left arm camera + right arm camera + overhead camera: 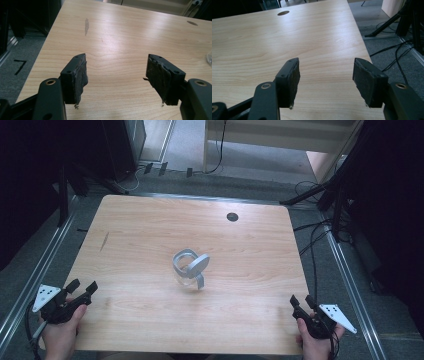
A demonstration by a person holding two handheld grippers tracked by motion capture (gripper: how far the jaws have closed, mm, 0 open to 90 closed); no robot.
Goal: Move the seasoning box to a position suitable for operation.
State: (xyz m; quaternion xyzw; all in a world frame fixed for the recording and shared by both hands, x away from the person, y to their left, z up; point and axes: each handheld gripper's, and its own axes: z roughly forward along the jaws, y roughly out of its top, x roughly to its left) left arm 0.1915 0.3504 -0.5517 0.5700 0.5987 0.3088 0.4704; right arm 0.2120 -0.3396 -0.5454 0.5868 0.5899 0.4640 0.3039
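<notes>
High view: a clear cup with grey straps (pixel 190 268) sits mid-desk (pixel 150 220), well apart from both grippers. The left gripper (pixel 84 287) at the near left corner and the right gripper (pixel 301 301) at the near right corner are empty. Left gripper view: jaws wide over bare wood. Right gripper view: jaws wide, holding nothing.

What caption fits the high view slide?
Open left gripper and right gripper flank a grey looped object mid-table.

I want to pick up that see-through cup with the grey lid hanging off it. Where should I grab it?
Probably grip the clear cup across its lower body, coming in level from the near side. Its grey lid stands tilted above the rim on a hinge, so the top looks awkward, while the round wall below is bare. Either open hand-held gripper could reach in.
</notes>
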